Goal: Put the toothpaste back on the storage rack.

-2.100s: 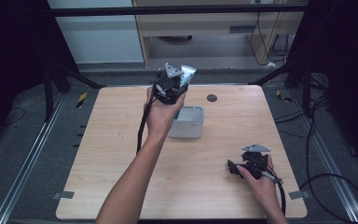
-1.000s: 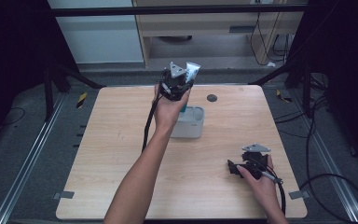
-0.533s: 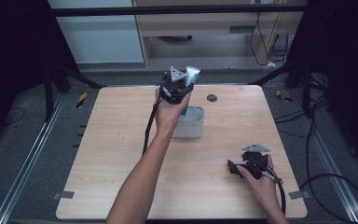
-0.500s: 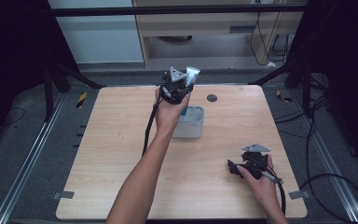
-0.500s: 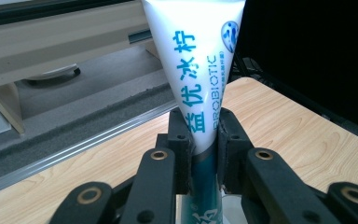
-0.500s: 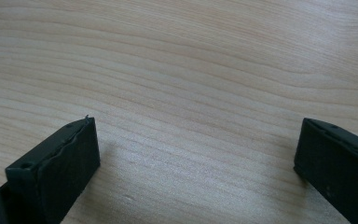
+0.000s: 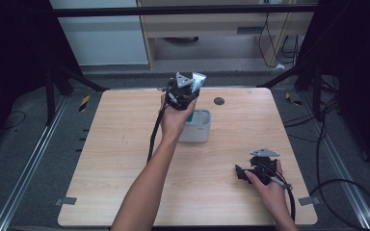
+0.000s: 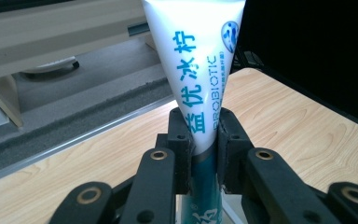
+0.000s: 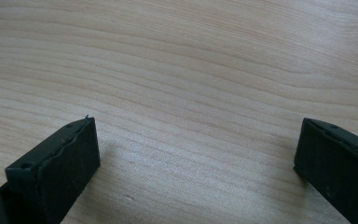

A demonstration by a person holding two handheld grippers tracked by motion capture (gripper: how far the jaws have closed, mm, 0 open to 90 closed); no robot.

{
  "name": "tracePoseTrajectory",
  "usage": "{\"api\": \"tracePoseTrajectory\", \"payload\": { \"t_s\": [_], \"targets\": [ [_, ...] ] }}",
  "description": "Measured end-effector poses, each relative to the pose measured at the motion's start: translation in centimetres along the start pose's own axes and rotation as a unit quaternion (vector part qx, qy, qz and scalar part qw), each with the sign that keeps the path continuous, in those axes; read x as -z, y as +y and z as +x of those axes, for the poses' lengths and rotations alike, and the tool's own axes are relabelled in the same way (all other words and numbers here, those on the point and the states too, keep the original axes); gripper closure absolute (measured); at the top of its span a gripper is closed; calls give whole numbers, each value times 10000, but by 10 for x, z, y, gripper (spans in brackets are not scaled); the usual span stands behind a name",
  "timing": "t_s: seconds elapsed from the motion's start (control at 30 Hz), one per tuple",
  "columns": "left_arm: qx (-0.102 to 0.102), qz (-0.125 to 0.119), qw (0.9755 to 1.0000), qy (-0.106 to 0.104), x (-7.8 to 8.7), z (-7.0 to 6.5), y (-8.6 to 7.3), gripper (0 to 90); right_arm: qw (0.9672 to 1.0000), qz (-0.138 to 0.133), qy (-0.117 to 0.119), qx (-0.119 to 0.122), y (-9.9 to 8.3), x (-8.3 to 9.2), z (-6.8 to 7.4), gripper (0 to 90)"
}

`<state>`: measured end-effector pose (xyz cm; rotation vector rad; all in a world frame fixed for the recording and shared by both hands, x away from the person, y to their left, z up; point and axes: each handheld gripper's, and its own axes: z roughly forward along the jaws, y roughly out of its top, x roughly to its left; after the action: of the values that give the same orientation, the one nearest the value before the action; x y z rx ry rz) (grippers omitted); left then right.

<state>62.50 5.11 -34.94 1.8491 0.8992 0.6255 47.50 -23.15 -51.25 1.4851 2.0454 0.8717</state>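
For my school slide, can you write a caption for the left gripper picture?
The left gripper squeezes a white-and-teal toothpaste tube, wide end up, above the wooden table.

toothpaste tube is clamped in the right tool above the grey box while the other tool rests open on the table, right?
Not quite: the left tool clamps the toothpaste tube, as the left gripper view shows. In the high view it is above the grey box, and the right tool rests open on the table.

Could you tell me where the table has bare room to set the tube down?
The table's left half is bare, as is the front middle. The tube in the left gripper hangs over the grey box; the right gripper occupies the front right.
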Motion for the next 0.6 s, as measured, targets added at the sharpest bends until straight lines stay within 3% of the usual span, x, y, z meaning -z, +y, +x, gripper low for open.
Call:
{"api": "tracePoseTrajectory", "payload": {
  "t_s": [0.6],
  "targets": [
    [-17, 199, 9998, -10, -5, 3, -15, 778, 10000, -2, 0, -1, 0, 0, 0, 3]
  ]
}}
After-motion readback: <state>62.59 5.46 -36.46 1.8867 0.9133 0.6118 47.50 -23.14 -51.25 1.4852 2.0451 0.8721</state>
